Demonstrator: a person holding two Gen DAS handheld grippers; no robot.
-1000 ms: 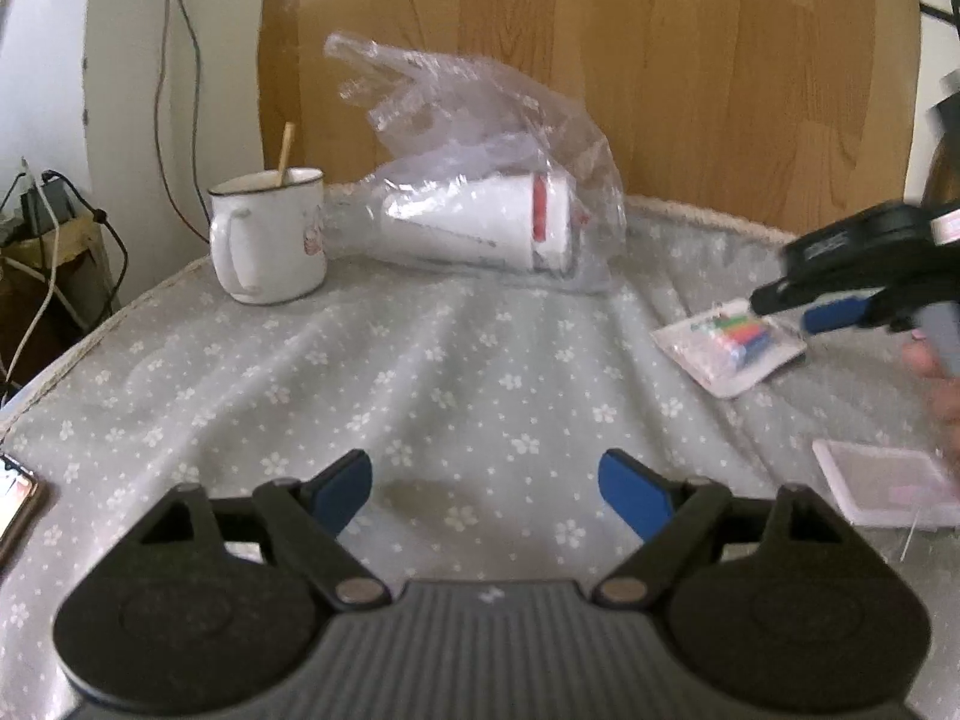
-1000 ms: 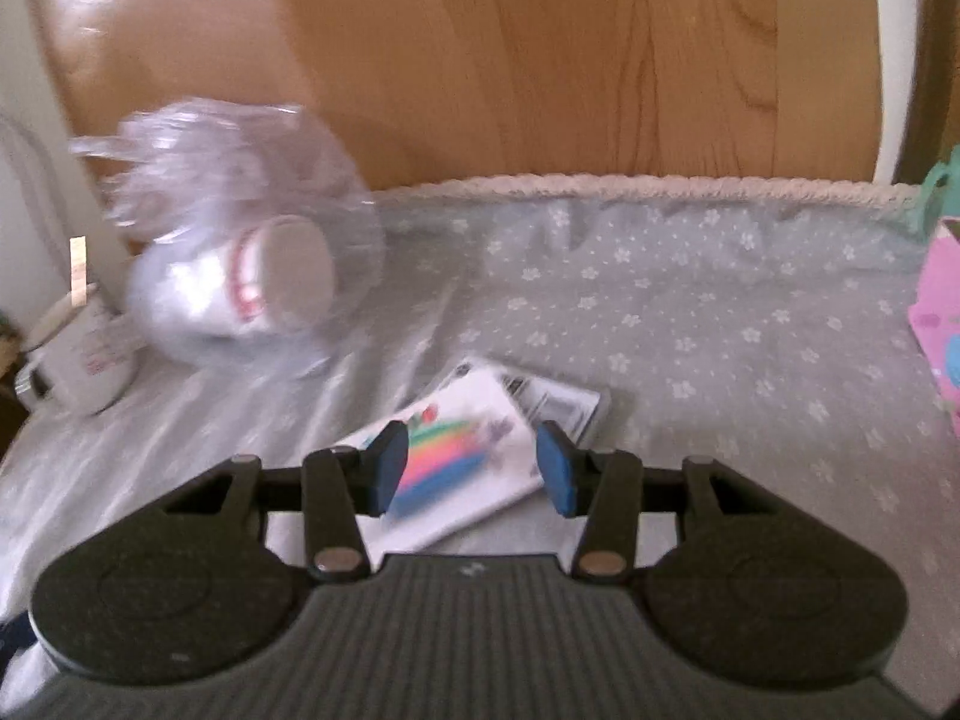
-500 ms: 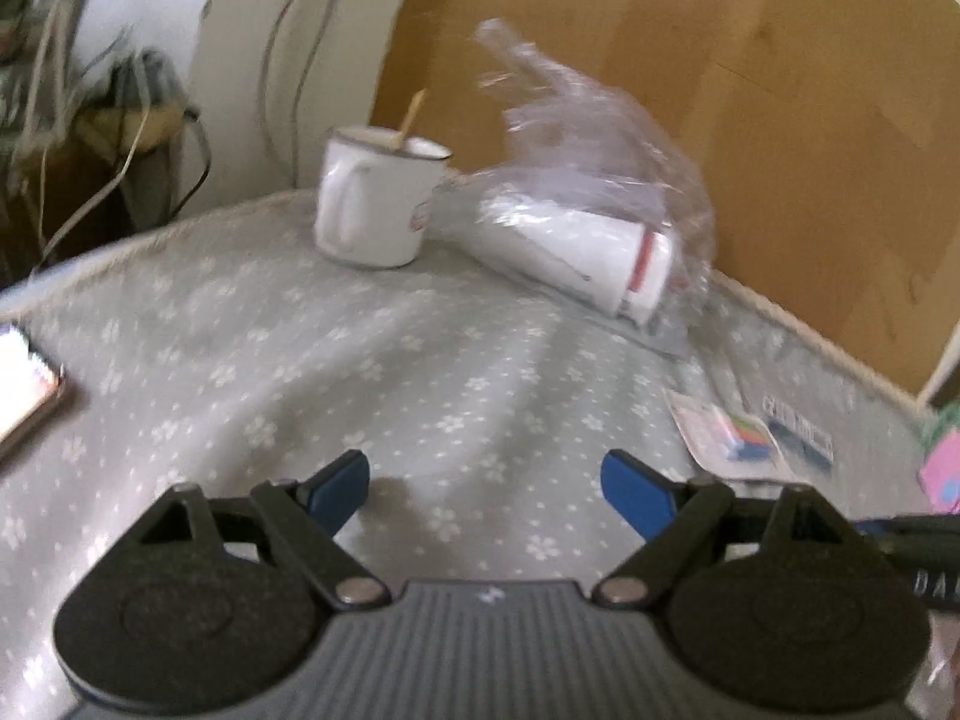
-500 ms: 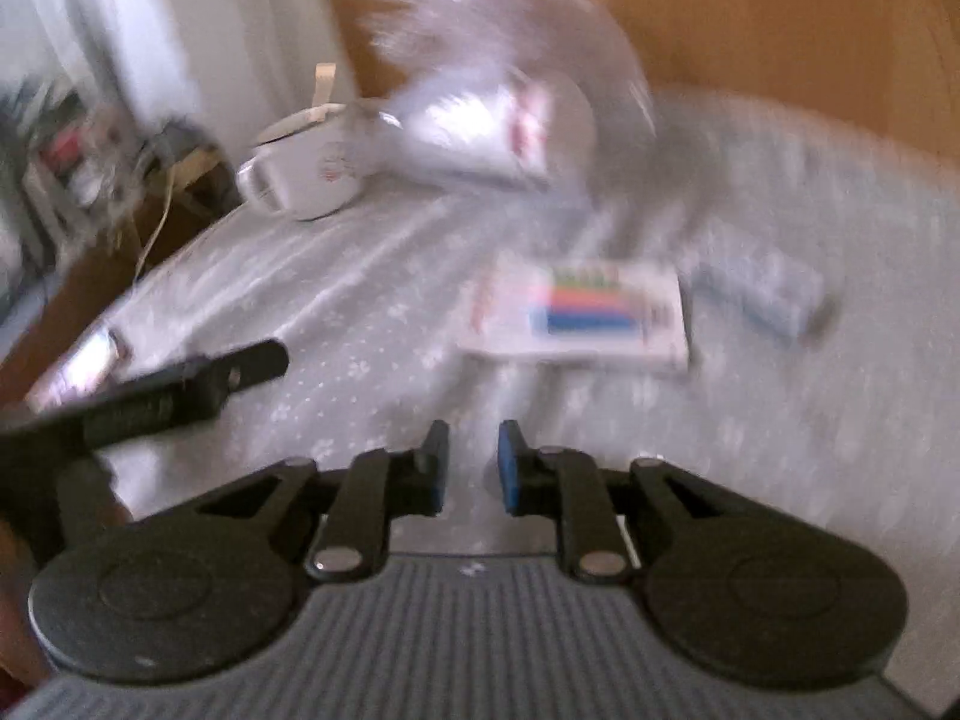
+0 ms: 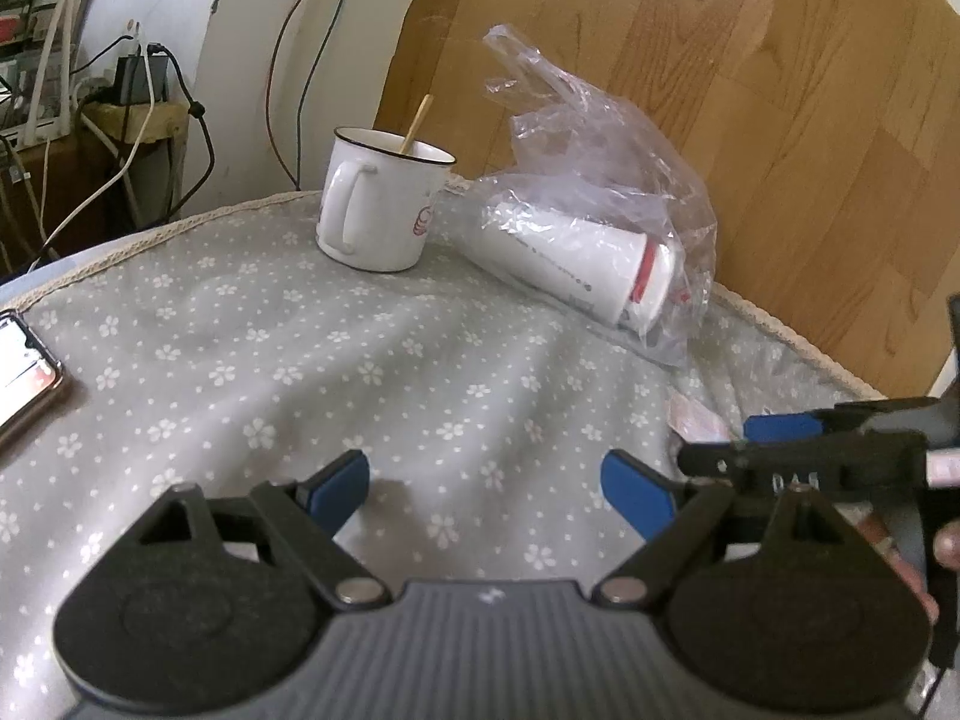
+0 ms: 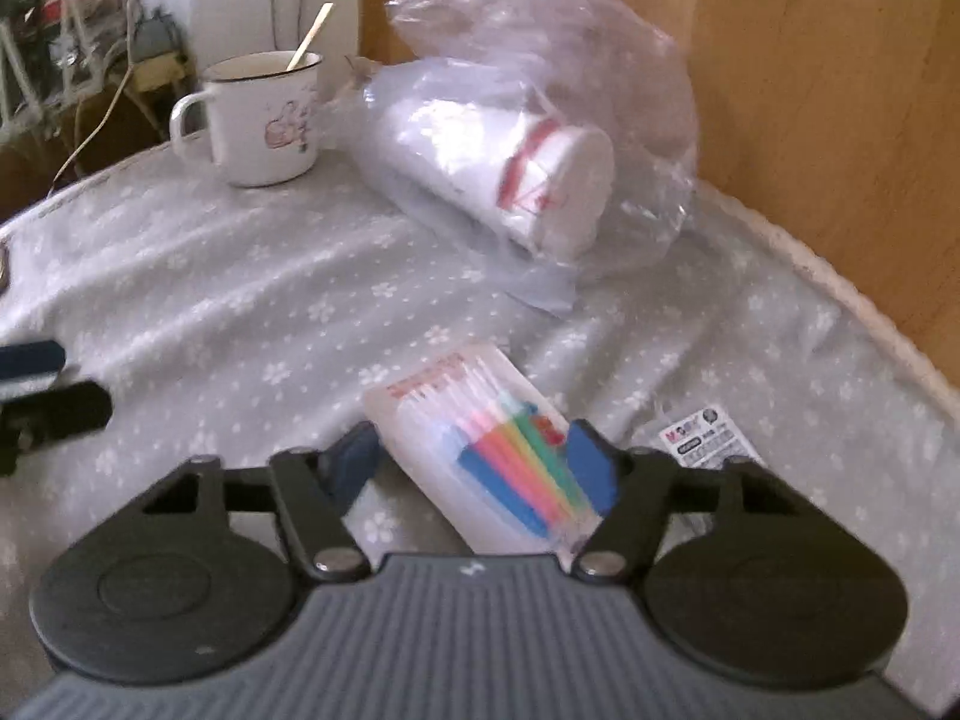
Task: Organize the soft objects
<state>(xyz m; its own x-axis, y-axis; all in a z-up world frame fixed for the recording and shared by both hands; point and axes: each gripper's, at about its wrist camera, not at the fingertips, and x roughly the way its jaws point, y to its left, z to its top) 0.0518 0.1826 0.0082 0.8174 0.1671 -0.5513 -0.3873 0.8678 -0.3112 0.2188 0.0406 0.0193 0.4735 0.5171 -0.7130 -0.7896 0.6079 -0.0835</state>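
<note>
A: Marker pack [image 6: 480, 456] status?
B: It lay flat on the tablecloth [image 6: 240, 300], between the right gripper [image 6: 474, 462] jaws, which had reopened from near-closed. Nothing was clamped.
A: Left gripper [image 5: 486, 480]?
B: Jaws apart, empty. Grasp pending.

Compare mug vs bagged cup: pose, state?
The mug stands upright; the cup lies on its side. The mug is bare with a wooden stick in it; the cup is wrapped in a clear plastic bag. The mug has a handle; the cup shows none. Both are white and rest on the floral cloth.
</note>
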